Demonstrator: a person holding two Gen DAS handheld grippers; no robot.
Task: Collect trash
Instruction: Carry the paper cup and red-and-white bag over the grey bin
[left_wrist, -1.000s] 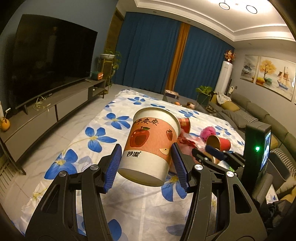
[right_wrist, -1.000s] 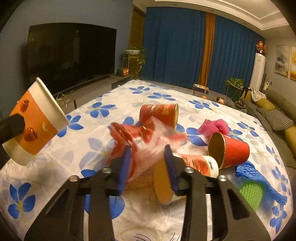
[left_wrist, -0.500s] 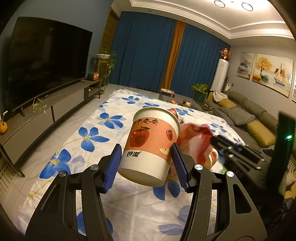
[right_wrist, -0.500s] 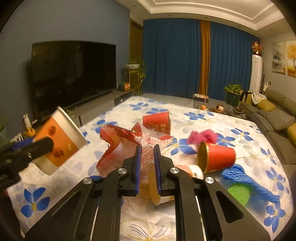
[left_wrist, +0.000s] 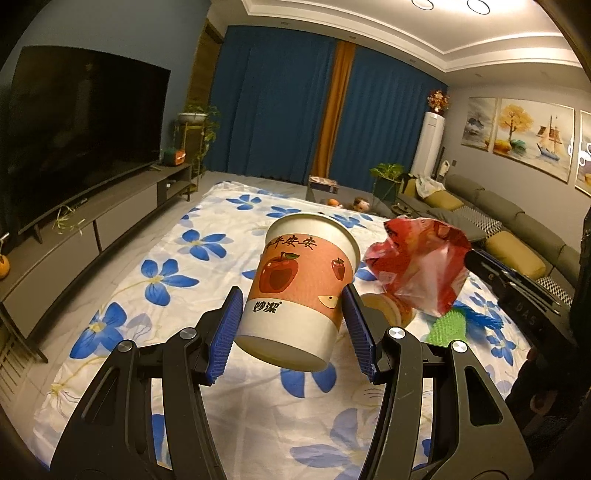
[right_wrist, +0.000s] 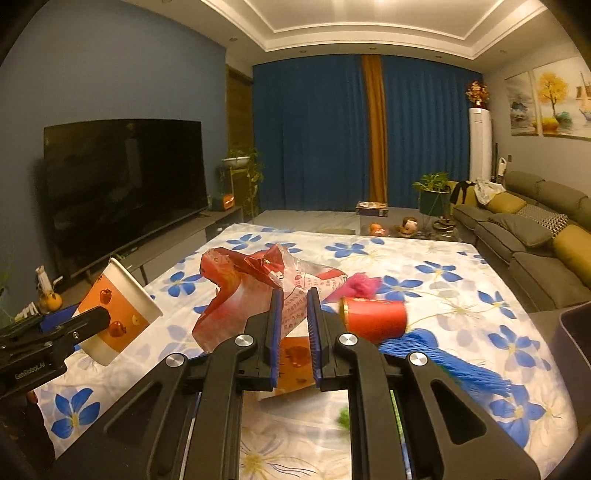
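My left gripper (left_wrist: 291, 325) is shut on an orange and white paper cup (left_wrist: 303, 288) with an apple print, held tilted above the flowered sheet; the cup also shows in the right wrist view (right_wrist: 118, 314). My right gripper (right_wrist: 295, 328) is shut on a crumpled red and clear plastic bag (right_wrist: 251, 291) and holds it in the air; the bag shows to the right of the cup in the left wrist view (left_wrist: 421, 266). On the sheet lie a red paper cup (right_wrist: 373, 315), a pink scrap (right_wrist: 364, 284), blue foam netting (right_wrist: 443, 358) and a green net (left_wrist: 448, 325).
The trash lies on a white sheet with blue flowers (right_wrist: 461, 273) spread on the floor. A TV on a low cabinet (left_wrist: 74, 122) stands on the left, a grey sofa (right_wrist: 535, 229) on the right. A dark bin edge (right_wrist: 576, 332) shows at far right.
My right gripper has closed on the plastic bag and lifted it off the sheet. My left gripper still holds the cup, a little higher.
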